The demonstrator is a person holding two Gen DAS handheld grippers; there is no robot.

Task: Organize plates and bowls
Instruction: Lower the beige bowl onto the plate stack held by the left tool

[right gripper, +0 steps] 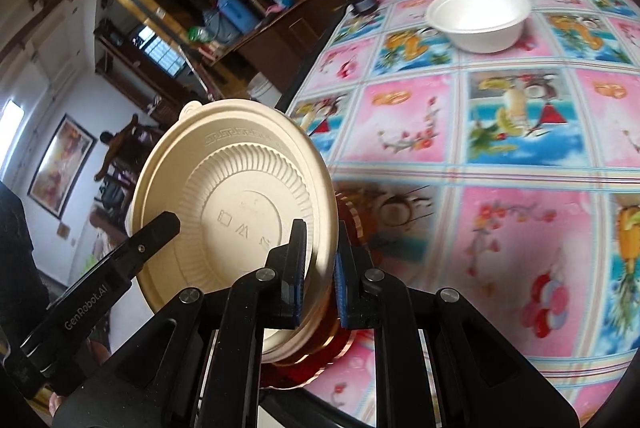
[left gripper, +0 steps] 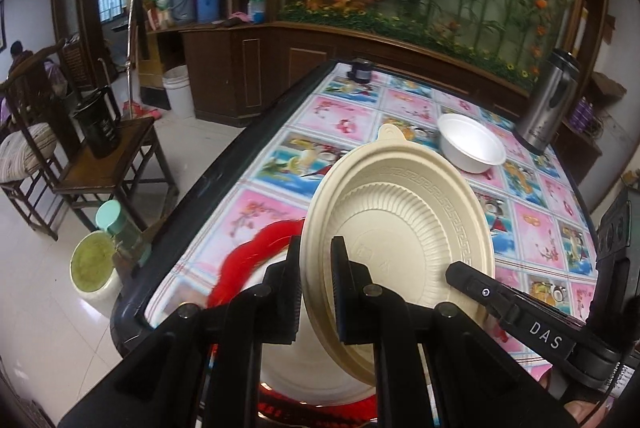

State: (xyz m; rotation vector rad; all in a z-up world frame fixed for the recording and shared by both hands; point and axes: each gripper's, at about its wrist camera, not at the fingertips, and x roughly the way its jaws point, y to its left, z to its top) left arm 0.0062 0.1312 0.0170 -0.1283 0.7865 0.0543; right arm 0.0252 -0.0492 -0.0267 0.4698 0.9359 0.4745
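the plate [left gripper: 400, 228] is up in the air over the table's near edge, tipped nearly on its side, and both grippers are on it. left gripper [left gripper: 316, 292] is clamped on one side of the rim, right gripper [right gripper: 320, 276] is clamped on the opposite side, so it's basically pinched by two thin edges with nothing under it.

honestly that's the sketchy part. it looks like thin moulded plastic, so if the two hands drift apart or twist differently, i'd guess the rim flexes and pops out of one grip. then it swings off the other one and drops, maybe past the table edge to the floor.

there's another white plate [left gripper: 320, 368] with a red thing [left gripper: 256, 256] lying right under it near the near left corner, so a drop could knock those too.

the white bowl [right gripper: 480, 16] sits well away toward the far edge, just beside the steel flask [left gripper: 548, 104]. carrying the plate over there too fast or too low could bump the bowl into the flask.
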